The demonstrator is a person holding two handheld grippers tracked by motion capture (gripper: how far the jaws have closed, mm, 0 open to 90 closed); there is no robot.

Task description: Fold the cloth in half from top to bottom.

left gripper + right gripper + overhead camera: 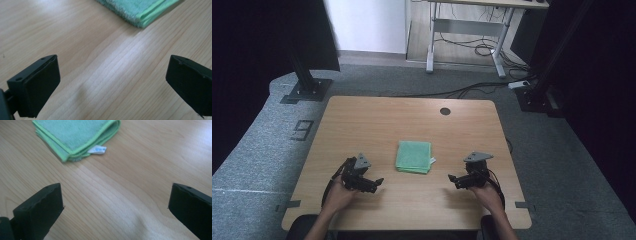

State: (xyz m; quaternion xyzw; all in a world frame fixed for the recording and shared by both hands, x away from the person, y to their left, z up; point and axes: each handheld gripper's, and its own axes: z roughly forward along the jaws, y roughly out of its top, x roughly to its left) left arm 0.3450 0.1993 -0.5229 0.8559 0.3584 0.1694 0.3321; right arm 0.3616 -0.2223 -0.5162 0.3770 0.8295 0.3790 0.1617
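A folded green cloth point(414, 156) lies flat near the middle of the wooden table point(362, 120). My left gripper point(375, 183) rests low over the wood to the cloth's left and nearer the front edge, jaws wide apart and holding nothing. My right gripper point(454, 180) sits to the cloth's right, also open and holding nothing. In the left gripper view point(112, 82) a corner of the cloth point(142, 10) lies beyond the jaws. In the right gripper view point(115, 205) the cloth point(75, 132) shows ahead with a small white label point(98, 150) sticking out of its edge.
A round dark cable hole point(445, 111) sits near the table's far edge. Grey carpet surrounds the table, with black frame posts point(304, 75) at the back left and right. A second desk point(467, 30) and floor cables point(472, 90) stand farther back.
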